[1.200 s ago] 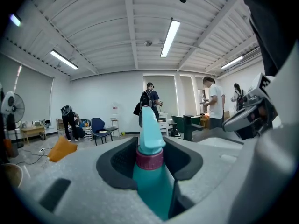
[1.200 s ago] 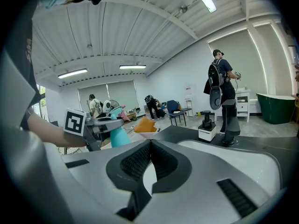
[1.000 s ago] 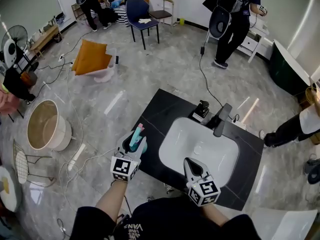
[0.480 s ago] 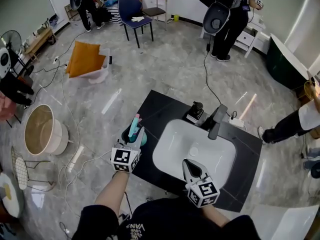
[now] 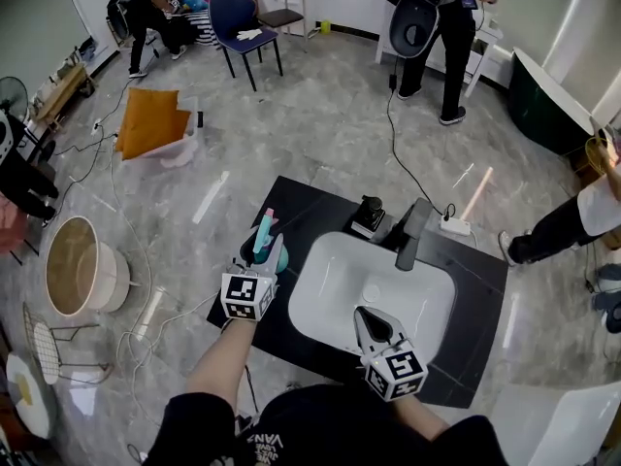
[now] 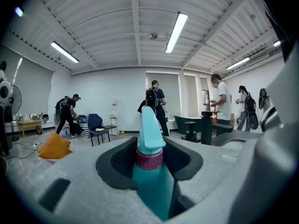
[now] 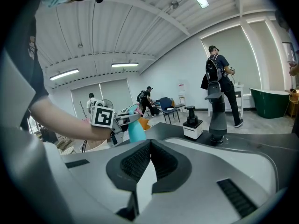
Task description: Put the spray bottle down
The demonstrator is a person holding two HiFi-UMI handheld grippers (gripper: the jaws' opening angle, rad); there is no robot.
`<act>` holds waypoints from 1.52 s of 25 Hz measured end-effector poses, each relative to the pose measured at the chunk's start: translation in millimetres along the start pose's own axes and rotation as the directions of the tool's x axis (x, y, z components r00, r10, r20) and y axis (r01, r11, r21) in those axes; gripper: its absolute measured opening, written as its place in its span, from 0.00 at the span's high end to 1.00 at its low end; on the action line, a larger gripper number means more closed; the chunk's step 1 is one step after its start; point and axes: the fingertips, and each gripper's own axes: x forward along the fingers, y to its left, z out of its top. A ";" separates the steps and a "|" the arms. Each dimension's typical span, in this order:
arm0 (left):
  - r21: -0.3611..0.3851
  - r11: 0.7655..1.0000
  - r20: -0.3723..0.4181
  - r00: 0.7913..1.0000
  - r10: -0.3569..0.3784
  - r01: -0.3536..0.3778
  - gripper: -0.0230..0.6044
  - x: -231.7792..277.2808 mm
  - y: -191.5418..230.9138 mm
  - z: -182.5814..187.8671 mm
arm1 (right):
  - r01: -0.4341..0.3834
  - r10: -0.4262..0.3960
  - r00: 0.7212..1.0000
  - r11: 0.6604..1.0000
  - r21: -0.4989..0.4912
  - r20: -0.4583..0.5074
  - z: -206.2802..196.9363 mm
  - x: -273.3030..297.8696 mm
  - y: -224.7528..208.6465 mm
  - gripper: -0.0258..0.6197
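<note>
A teal spray bottle with a pink collar and teal nozzle stands upright between the jaws of my left gripper, which is shut on its body. In the left gripper view the bottle fills the gap of that gripper. It hangs over the left part of the black counter. My right gripper is shut with nothing in it, over the near rim of the white sink. The right gripper view shows its closed jaws and the bottle off to the left.
A dark faucet and a black soap dispenser stand behind the sink. A power strip lies at the counter's far right. Cables, a round tub, a chair and several people are on the grey floor around.
My left gripper has carried the bottle forward, from beside the counter's left edge to over its left part. The right gripper has shifted only slightly.
</note>
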 end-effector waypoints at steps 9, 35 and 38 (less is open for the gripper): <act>-0.010 1.000 -0.014 1.000 -0.005 0.005 0.71 5.3 -0.3 -9.0 | 0.020 -0.021 1.000 1.000 0.018 0.006 -1.7 -2.5 -6.2 0.96; -0.042 0.999 -0.193 0.980 -0.040 0.032 0.34 9.0 -7.6 -40.6 | 0.015 -0.015 1.000 1.000 0.010 0.021 2.0 -7.2 -7.1 0.96; -0.049 0.998 -0.197 0.979 -0.045 0.036 0.34 6.4 -7.0 -40.1 | 0.011 -0.011 1.000 1.000 0.008 0.022 2.9 -8.0 -4.0 0.96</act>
